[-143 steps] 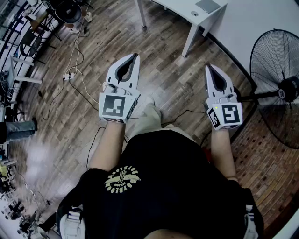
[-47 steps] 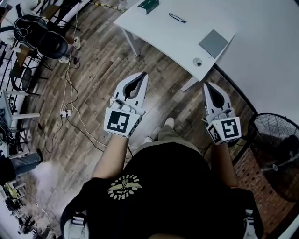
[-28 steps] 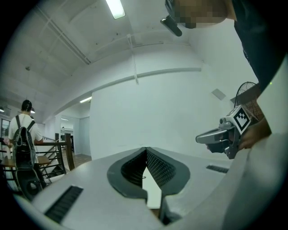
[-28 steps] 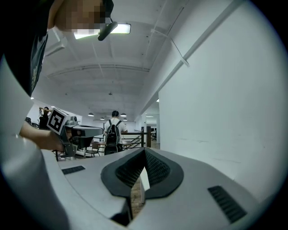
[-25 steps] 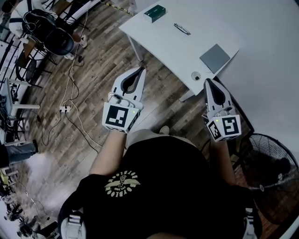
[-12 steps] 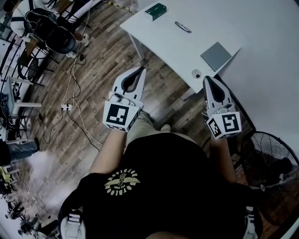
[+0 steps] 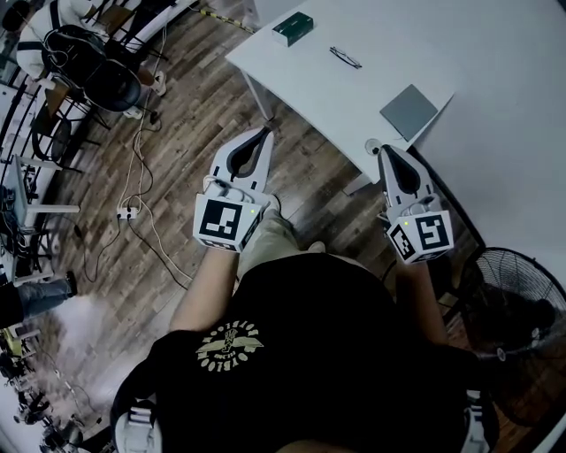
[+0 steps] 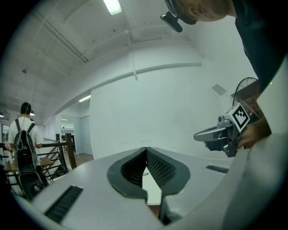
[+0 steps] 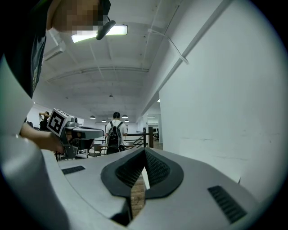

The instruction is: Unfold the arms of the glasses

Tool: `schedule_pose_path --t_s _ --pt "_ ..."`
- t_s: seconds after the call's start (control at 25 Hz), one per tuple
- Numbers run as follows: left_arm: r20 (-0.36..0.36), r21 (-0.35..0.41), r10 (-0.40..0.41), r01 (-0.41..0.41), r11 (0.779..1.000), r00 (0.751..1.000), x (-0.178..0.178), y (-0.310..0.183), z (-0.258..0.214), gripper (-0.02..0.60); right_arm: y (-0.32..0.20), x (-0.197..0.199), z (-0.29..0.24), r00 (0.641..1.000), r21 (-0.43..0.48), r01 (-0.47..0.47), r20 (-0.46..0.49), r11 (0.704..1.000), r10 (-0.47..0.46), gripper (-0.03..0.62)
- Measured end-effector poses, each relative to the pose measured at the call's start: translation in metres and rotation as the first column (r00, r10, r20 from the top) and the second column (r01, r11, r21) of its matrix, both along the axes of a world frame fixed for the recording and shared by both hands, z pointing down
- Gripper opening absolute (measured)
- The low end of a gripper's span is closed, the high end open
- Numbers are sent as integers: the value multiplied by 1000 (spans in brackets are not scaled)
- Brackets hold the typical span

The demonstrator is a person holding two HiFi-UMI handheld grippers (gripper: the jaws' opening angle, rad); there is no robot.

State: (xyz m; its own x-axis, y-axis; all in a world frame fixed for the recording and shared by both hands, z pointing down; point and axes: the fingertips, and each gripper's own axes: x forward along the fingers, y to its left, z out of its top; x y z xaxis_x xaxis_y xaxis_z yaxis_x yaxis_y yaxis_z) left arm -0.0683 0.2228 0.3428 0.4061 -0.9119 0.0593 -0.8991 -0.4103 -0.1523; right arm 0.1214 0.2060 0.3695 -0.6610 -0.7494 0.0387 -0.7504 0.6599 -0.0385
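Note:
The folded dark glasses [image 7: 345, 57] lie on the white table [image 7: 354, 93], far beyond both grippers. My left gripper [image 7: 263, 133] is held level over the wooden floor, short of the table's near edge, jaws shut and empty. My right gripper [image 7: 383, 150] hangs at the table's near corner, also shut with nothing in it. In the left gripper view the left gripper's [image 8: 146, 149] jaws meet at the tips, and the right gripper [image 8: 225, 132] shows off to the right. The right gripper view shows my right gripper [image 9: 145, 150] shut likewise.
On the table are a green box [image 7: 294, 26], a grey square pad [image 7: 409, 111] and a small round thing [image 7: 371, 146] by the corner. A standing fan [image 7: 513, 305] is at the right, chairs [image 7: 88, 71] and cables [image 7: 133, 212] at the left. A person with a backpack [image 9: 116, 134] stands far off.
The view has come up to the white table, so the glasses, box and pad are now in sight. Over the last second both grippers have barely shifted and stay shut.

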Motion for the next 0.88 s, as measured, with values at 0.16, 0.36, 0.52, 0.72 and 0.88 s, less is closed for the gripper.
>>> schedule_pose_path --t_s 0.16,0.36,0.52,0.72,0.88 --pt "2 -29 9 -9 1000 1000 -14 -9 12 8 -8 -11 1 1000 1 -9 -3 1000 9 0" --pt "-4 -27 38 -38 999 999 -22 -43 5 7 -35 -18 -1 999 -5 -44 3 999 44 0" --pt "-7 -25 77 -78 997 997 -31 -68 1 8 -54 -32 -5 998 -13 -65 -8 998 65 0" --pt "-26 -42 100 -101 994 995 -56 -100 4 7 -79 -54 -6 995 -35 -98 -20 995 97 0" --pt "-41 -40 114 -116 992 993 -76 -125 0 8 -96 -74 -10 993 -39 -120 -22 992 119 0"
